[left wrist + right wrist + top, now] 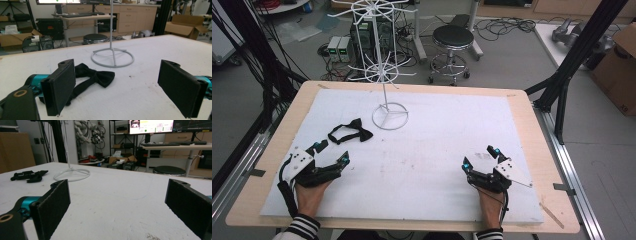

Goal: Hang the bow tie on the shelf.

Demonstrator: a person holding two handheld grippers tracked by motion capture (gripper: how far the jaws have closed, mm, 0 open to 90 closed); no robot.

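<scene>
Hand-held gripper pair rested with jaws apart, empty: left (330, 152), right (478, 157).
Bow tie (350, 132) lay near the surface's (437, 150) left edge, beside the stand (389, 116); a hasty pinch could snag only its strap.

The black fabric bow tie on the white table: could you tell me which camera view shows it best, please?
The left gripper view shows the black fabric bow tie best: close, with its knot and strap clear, though one tong pad hides part. The high view shows it small but whole, beside the white wire stand. The right gripper view shows it distant and flattened.
</scene>
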